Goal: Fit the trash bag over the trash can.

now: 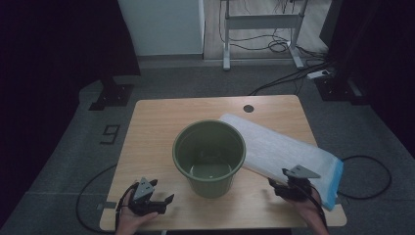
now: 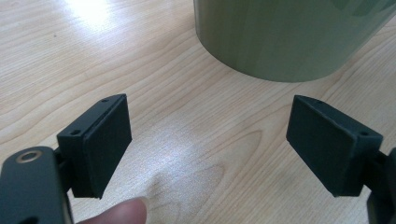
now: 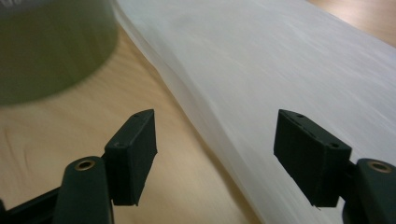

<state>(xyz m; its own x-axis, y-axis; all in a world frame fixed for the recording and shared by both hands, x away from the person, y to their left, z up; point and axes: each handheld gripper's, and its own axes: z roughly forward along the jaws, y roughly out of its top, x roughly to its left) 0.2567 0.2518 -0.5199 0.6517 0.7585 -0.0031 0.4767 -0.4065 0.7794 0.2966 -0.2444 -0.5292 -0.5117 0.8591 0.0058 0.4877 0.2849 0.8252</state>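
Green bucket (image 1: 209, 157) upright at tabletop (image 1: 156, 127) centre, mouth up, interior bare: positioned as the receiving vessel. White bag (image 1: 288, 155) lying flat at 3 o'clock of the bucket, one end lapping over the bucket rim toward 12 o'clock, blue-edged end overhanging the tabletop edge toward 4 o'clock. Judged purpose of that lean: mouth of bag kept near the rim for fitting into or over the bucket.

Right tongs (image 1: 280, 182) at 5 o'clock of the bucket, released, jaws spread wide, near edge of the white bag (image 3: 289, 70) running up between them, pads clear of the material. Judged purpose: lined up to pinch the bag edge.

Left tongs (image 1: 164, 201) at 7 o'clock of the bucket, released, jaws wide, nothing between them but bare tabletop (image 2: 70, 56); green bucket (image 2: 285, 37) wall just ahead. Judged purpose: parked near the wall, ready to steady the vessel.
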